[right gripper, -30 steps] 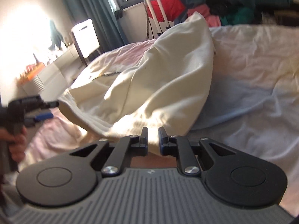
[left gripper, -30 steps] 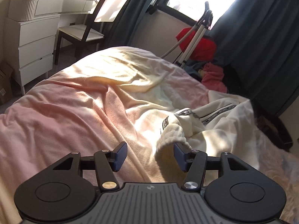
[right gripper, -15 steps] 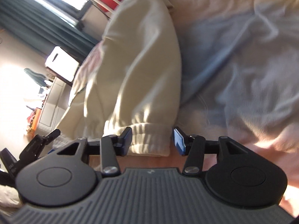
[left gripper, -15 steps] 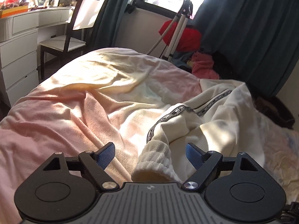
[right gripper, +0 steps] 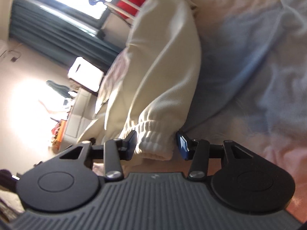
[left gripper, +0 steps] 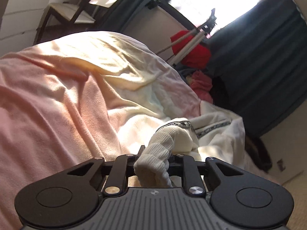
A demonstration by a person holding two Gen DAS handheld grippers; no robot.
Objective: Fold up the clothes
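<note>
Now left gripper [left gripper: 153,159] has just closed, jaws pinching ribbed cuff [left gripper: 159,153] of cream sweatshirt [left gripper: 216,134], which half second back lay loose between spread jaws. Right gripper [right gripper: 156,143] has just let go: other cuff [right gripper: 155,141] sits between parted fingers, far pad clear of cloth. Garment lies on pink blanket [left gripper: 48,105] ahead of both tools. Likely regrasp before sleeve fold.

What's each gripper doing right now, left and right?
Left gripper: just closed, shut on a ribbed cuff.
Right gripper: open, the other cuff between its fingers, not pinched.
</note>
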